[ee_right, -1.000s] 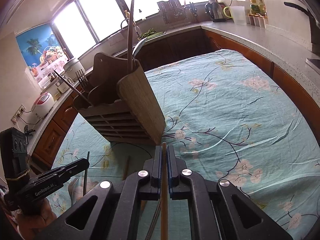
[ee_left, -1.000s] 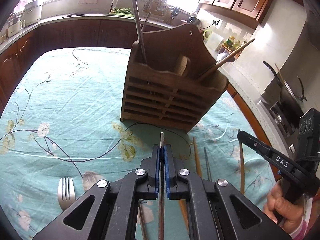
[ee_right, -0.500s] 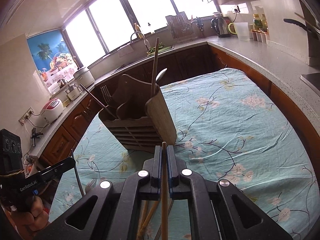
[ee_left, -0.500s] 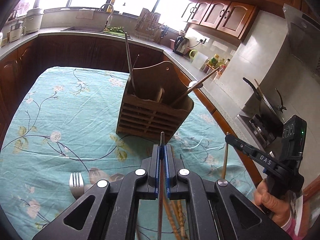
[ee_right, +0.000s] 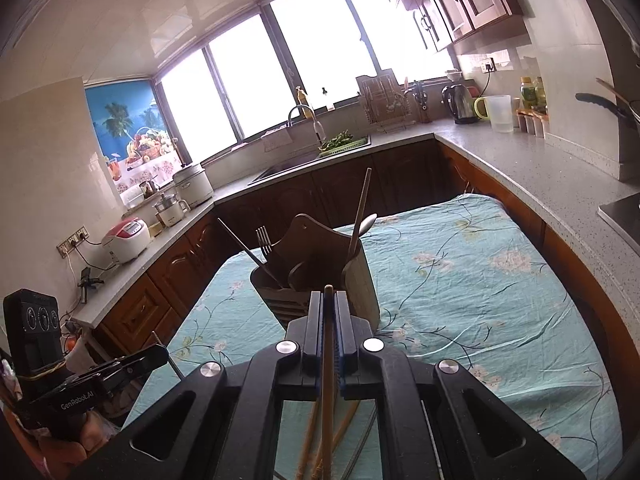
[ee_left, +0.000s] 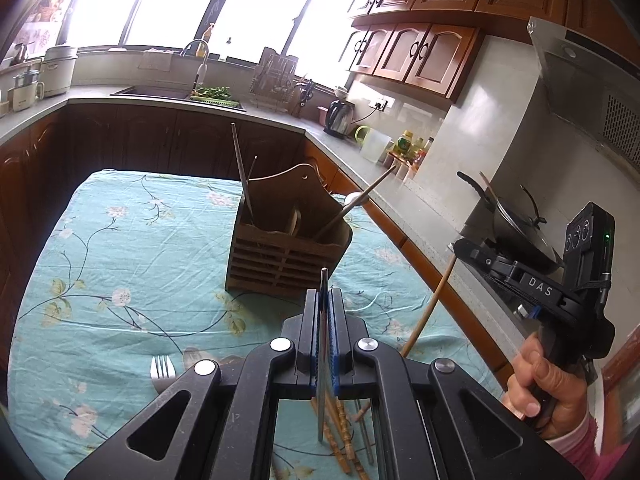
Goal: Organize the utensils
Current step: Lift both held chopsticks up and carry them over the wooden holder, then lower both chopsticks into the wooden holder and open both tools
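A slatted wooden utensil holder (ee_left: pixel 280 256) stands mid-table with a fork, a spoon and chopsticks in it. My left gripper (ee_left: pixel 323 292) is shut on a thin metal chopstick (ee_left: pixel 322 320), held in the air short of the holder. In the right wrist view my right gripper (ee_right: pixel 329 294) is shut on a wooden chopstick (ee_right: pixel 328 360), also raised before the holder (ee_right: pixel 320 276). Each gripper shows in the other's view: the right gripper (ee_left: pixel 458 246) with its wooden chopstick (ee_left: pixel 428 308), the left gripper (ee_right: pixel 158 354) with the metal chopstick (ee_right: pixel 170 360).
A fork (ee_left: pixel 162 370) lies on the teal floral tablecloth (ee_left: pixel 120 260) at the near left. Several loose chopsticks (ee_left: pixel 342 432) lie under my left gripper. Kitchen counters run around the table, with a wok (ee_left: pixel 520 232) on the right.
Both grippers have risen and drawn back from the holder, each carrying its chopstick up off the cloth. The holder now looks smaller and farther off.
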Available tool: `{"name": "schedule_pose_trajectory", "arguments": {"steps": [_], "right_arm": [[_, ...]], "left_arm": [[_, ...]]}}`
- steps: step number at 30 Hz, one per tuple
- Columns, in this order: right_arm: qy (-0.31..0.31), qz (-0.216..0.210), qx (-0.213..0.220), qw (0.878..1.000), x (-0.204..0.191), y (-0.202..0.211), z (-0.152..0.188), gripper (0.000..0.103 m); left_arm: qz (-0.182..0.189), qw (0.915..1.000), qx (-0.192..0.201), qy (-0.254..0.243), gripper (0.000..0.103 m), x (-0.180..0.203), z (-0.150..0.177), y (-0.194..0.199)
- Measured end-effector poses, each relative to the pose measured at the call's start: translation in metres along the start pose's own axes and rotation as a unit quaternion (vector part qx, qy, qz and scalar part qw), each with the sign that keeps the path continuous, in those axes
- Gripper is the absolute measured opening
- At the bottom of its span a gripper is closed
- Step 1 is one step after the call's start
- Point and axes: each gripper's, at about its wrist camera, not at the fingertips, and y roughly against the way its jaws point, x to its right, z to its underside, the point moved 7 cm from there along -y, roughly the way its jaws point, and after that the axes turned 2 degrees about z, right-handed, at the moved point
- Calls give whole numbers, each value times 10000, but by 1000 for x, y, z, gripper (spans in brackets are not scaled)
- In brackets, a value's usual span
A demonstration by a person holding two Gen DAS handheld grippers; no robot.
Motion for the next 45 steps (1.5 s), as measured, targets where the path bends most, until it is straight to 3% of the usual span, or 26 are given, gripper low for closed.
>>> {"name": "schedule_pose_trajectory", "arguments": {"steps": [12, 24, 37, 45], "right_arm": [[79, -52, 196, 9998, -6, 5, -13, 5], [138, -113, 460, 9988, -14, 4, -39, 5], [69, -145, 1070, 9941, -19, -6, -100, 5], [-64, -34, 1477, 9890, -10, -22, -139, 5]], "left_arm": [[-22, 9996, 274, -112, 2, 2, -14, 16], [-103, 9971, 713, -230, 2, -5, -50, 21], [-260, 9882, 1493, -221, 2, -21, -107, 17], [-383, 9818, 1856, -90, 2, -33, -128, -15]]}}
